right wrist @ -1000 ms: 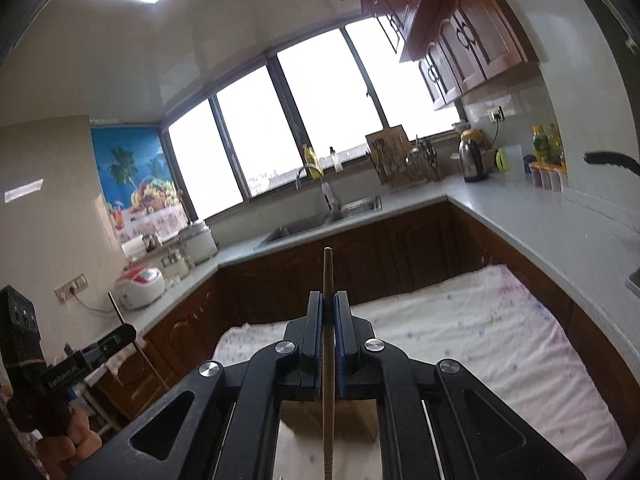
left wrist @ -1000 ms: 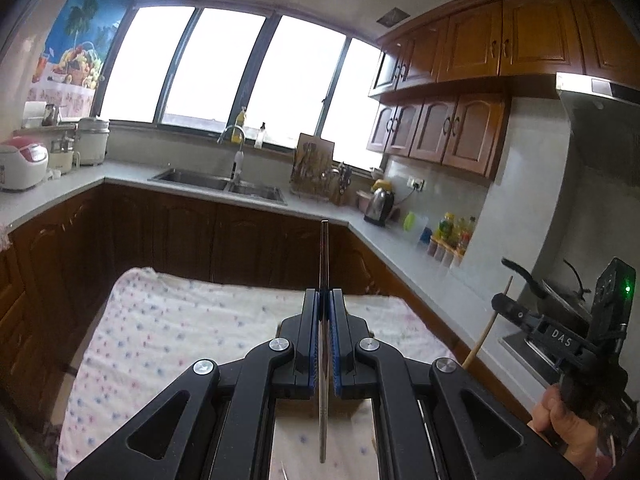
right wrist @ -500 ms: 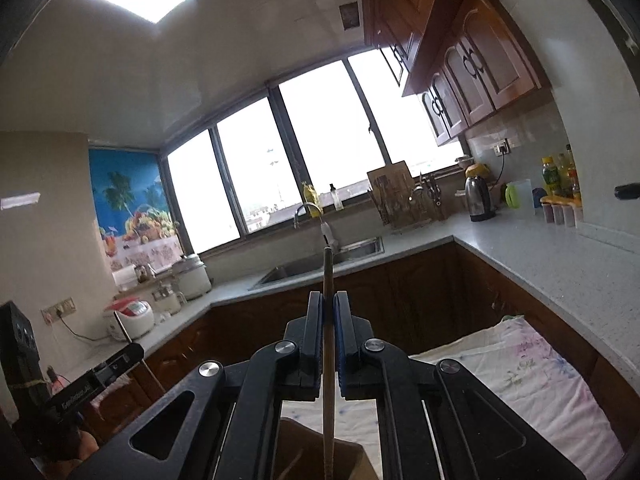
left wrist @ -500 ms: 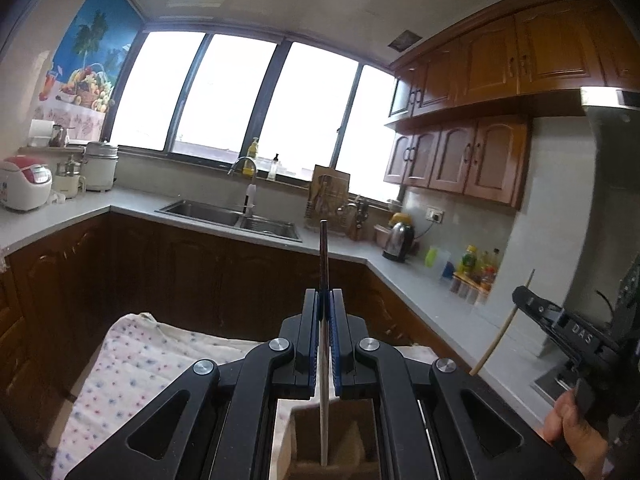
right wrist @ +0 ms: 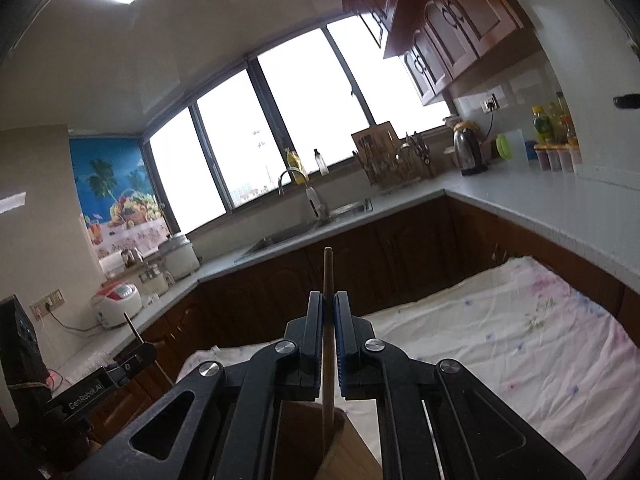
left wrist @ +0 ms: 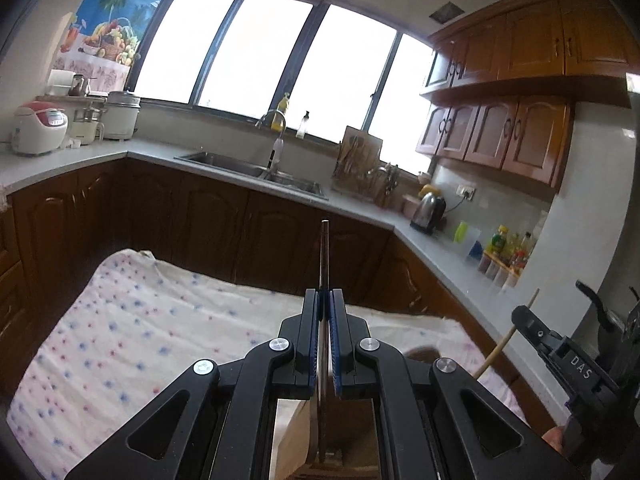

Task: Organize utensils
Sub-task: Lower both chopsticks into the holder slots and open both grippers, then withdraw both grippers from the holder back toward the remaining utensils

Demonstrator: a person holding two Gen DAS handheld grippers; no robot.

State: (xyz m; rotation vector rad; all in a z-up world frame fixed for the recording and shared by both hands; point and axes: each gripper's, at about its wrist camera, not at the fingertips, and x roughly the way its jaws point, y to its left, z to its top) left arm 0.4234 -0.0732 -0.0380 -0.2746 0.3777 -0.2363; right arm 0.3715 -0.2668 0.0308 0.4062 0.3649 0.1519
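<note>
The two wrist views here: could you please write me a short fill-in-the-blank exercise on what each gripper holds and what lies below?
1. The left gripper is shut on a thin ____ chopstick.
2. The right gripper is shut on a light ____ chopstick.
3. Both chopsticks' lower ends reach into a wooden ____.
4. The box stands on a dotted ____.

Missing words: dark; wooden; box; cloth

Both tongs lower over wooden holder (right wrist: 340,444); cloth-covered table (left wrist: 132,344) nearer; chopsticks' lower ends now inside.
</note>
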